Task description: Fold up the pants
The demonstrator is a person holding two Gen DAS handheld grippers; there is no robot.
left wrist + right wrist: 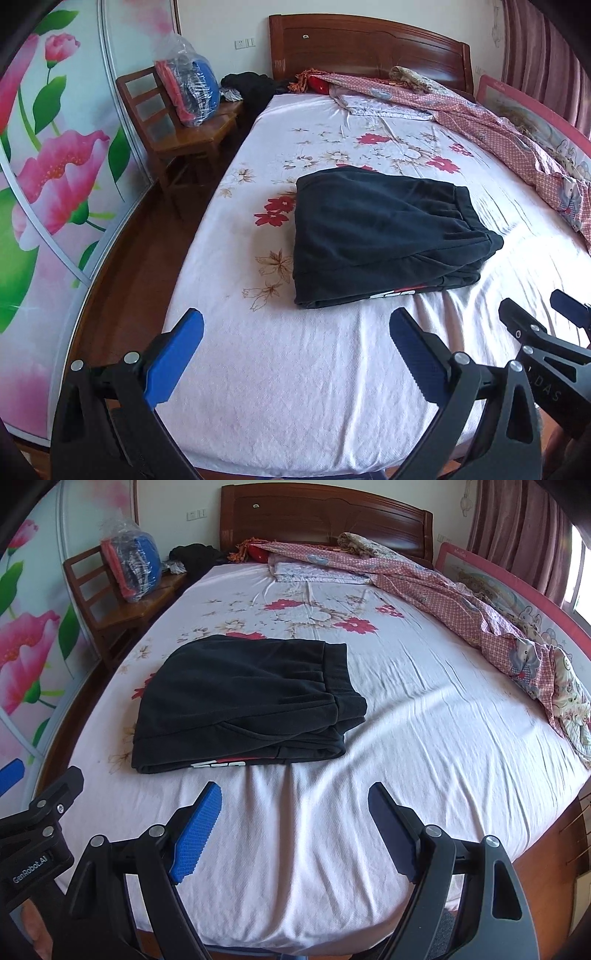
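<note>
The left claw [295, 354] and right claw [295, 830] hover side by side over the bed's near edge, jaws spread wide, gripping nothing. Beyond their tips, not touching, the folded black pants [243, 705] lie on the flowered bed sheet [424, 720].
</note>
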